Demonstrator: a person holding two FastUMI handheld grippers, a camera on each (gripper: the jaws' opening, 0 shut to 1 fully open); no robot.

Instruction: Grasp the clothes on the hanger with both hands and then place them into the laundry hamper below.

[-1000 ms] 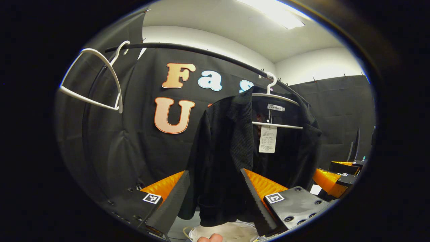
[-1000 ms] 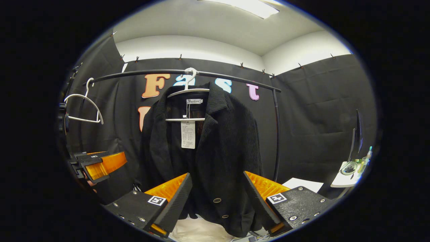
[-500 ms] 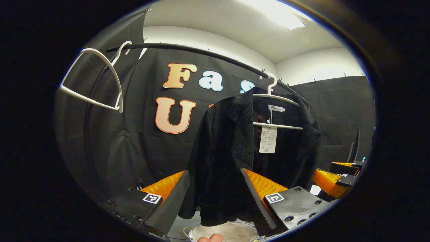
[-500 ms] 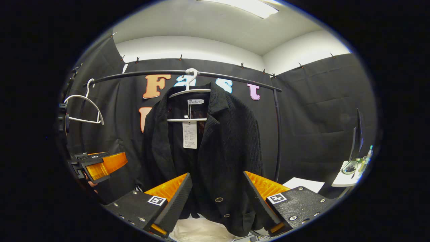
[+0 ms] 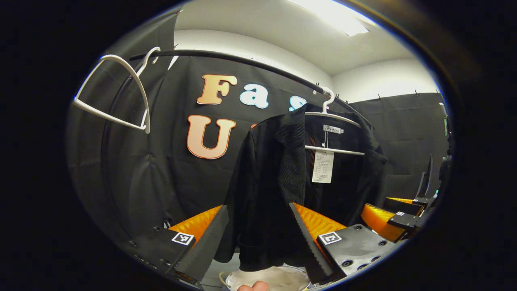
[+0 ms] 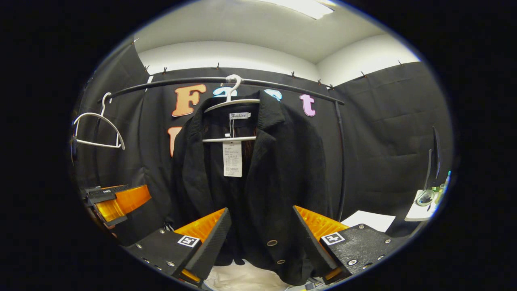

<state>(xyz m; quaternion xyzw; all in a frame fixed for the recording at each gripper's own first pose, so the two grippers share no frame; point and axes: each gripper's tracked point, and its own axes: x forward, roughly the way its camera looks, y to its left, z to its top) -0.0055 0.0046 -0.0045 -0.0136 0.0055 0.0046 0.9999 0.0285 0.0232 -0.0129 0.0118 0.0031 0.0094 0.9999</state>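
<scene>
While the jacket [image 6: 258,182] hangs ahead, each hand-held gripper [image 5: 258,242] [image 6: 261,242] is spread apart, short of it.

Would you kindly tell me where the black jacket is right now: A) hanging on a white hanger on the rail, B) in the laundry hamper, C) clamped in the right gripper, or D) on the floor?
A: the black jacket hangs from the white hanger hooked over the rail.

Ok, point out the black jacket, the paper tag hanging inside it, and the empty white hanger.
black jacket [image 6: 282,169]: right gripper view, on its front panel.
paper tag [image 6: 232,159]: right gripper view, middle of the white card.
empty white hanger [image 6: 97,130]: right gripper view, between its arms, near the bottom bar.
</scene>
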